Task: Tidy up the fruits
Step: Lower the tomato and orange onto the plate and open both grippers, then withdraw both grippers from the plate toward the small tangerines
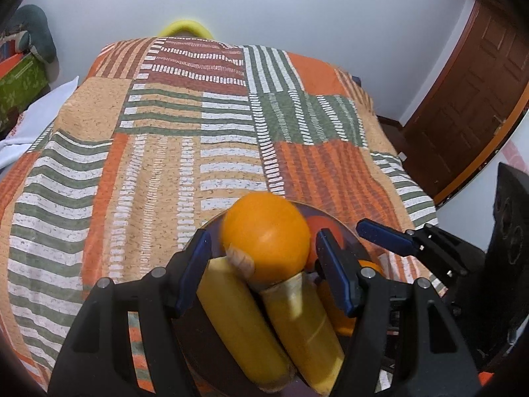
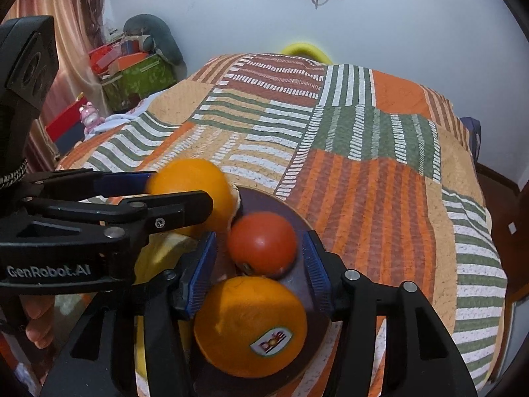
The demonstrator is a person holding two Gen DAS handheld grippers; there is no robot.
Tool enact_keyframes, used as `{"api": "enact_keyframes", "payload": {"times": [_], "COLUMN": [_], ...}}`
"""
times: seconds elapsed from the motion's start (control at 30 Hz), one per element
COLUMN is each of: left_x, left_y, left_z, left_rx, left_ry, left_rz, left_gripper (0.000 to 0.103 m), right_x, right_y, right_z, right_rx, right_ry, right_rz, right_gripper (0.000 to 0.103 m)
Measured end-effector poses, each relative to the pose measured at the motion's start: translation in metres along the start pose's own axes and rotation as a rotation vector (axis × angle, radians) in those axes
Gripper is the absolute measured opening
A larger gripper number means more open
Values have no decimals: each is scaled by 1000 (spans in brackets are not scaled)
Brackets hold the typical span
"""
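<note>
While your two grippers hang over the dark round plate [image 2: 297,218] on the patchwork bedspread [image 1: 165,152], the fruit is piled together on it. An orange [image 1: 266,238], smooth and bright, sits on top of two yellow bananas [image 1: 238,324] that lie side by side pointing toward you. Beside it a red tomato [image 2: 262,244] rests on the plate, touching a second orange with a Dole sticker [image 2: 249,326] nearer you.

Your left gripper [image 1: 261,278] stands about half open, its blue pads on either side of the first orange and the banana ends; whether either pad touches the orange cannot be told. Your right gripper [image 2: 259,276] has its jaws apart around the tomato and the stickered orange, with a gap between each pad and the fruit, so it holds nothing.
</note>
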State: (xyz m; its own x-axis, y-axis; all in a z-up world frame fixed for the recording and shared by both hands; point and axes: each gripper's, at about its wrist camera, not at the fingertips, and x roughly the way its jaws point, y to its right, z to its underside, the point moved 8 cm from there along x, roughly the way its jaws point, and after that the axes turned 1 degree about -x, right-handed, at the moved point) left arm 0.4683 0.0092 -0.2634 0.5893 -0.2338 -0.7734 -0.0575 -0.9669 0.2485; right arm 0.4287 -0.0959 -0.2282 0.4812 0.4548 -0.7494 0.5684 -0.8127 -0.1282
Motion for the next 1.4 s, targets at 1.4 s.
{"api": "enact_keyframes", "payload": {"times": [1.4], "left_x": [-227], "left_y": [-1], "left_z": [119], "left_rx": [120], "left_ry": [164], "left_rz": [-118], "left_gripper": [66], "right_x": [-170], "right_y": [-75], "right_z": [53], "right_rx": [5], "right_ry": [143], "right_rz": [54], "right_gripper": [64]}}
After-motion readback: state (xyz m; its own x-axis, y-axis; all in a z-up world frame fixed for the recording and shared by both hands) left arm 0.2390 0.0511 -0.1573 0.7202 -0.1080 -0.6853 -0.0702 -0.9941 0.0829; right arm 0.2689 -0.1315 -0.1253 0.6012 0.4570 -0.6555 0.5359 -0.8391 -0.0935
